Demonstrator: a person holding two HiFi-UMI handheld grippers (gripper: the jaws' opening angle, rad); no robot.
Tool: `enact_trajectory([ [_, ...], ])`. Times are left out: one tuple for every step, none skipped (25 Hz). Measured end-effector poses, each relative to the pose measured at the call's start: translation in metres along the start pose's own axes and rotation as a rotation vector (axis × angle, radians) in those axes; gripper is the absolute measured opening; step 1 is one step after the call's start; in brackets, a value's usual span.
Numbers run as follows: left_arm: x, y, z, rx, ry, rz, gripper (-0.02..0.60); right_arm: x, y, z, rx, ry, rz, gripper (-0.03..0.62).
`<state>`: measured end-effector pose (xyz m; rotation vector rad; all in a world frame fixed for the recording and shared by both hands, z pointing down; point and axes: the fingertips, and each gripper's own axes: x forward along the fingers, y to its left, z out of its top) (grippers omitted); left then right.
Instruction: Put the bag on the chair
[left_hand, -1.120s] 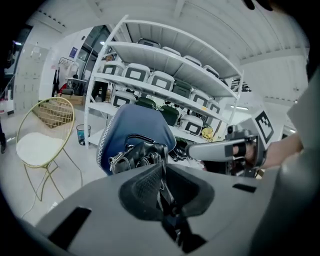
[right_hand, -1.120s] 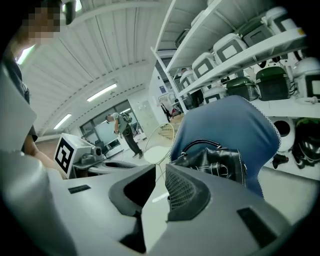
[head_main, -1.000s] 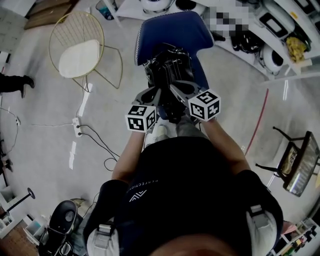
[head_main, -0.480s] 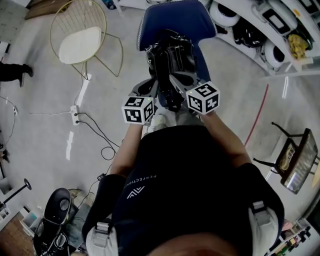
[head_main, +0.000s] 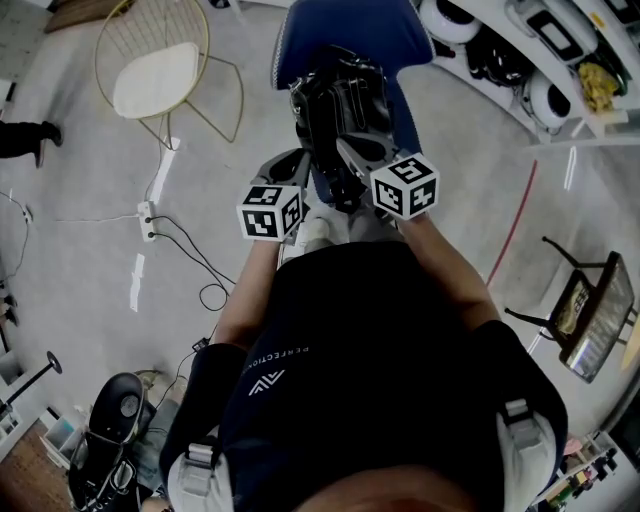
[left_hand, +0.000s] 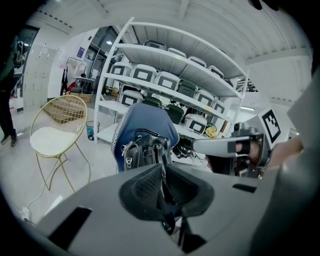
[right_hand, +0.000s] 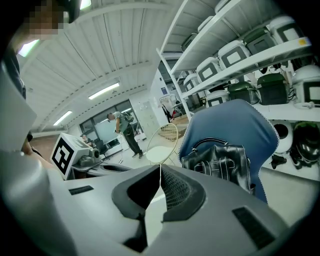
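A black leather bag (head_main: 340, 100) stands upright on the seat of a blue chair (head_main: 350, 35), leaning against its backrest. Both gripper views show the bag (left_hand: 145, 150) (right_hand: 220, 162) straight ahead on the blue chair (left_hand: 145, 117) (right_hand: 235, 120). My left gripper (head_main: 308, 165) (left_hand: 162, 167) is just short of the bag's near side, shut, with nothing between its pads. My right gripper (head_main: 346, 150) (right_hand: 160, 167) is beside it at the bag's near edge, shut and empty too. Neither visibly holds the bag.
A gold wire chair (head_main: 160, 75) with a white cushion stands to the left. White shelving (head_main: 540, 60) with cases runs behind and to the right. Cables and a power strip (head_main: 150, 225) lie on the floor at left. A dark folding chair (head_main: 590, 320) is at the right. A person (right_hand: 125, 130) stands far off.
Both grippers have drawn back a little from the bag toward the person. The bag stays put on the blue chair.
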<state>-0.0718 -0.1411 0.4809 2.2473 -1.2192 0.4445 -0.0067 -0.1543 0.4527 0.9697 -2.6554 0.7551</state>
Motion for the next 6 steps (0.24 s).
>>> enact_trajectory([
  [0.0004, 0.0009, -0.0007, 0.0, 0.004, 0.0, 0.032, 0.0008, -0.0001, -0.0001, 0.0, 0.002, 0.0, 0.038],
  [0.0007, 0.0023, -0.0012, -0.002, 0.007, 0.001, 0.033, 0.002, 0.0002, -0.0001, -0.002, 0.004, 0.001, 0.038],
  [0.0011, 0.0038, -0.0015, -0.004, 0.009, 0.001, 0.032, 0.0034, 0.0007, 0.0001, -0.004, 0.006, 0.004, 0.038],
  [0.0015, 0.0053, -0.0017, -0.007, 0.01, 0.002, 0.032, 0.0048, 0.0011, 0.0002, -0.005, 0.007, 0.007, 0.038],
  [0.002, 0.0065, -0.0019, -0.009, 0.011, 0.002, 0.032, 0.0061, 0.0012, 0.0002, -0.005, 0.009, 0.009, 0.038],
  [0.0026, 0.0076, -0.0021, -0.011, 0.012, 0.002, 0.032, 0.0072, 0.0012, 0.0002, -0.006, 0.01, 0.011, 0.038],
])
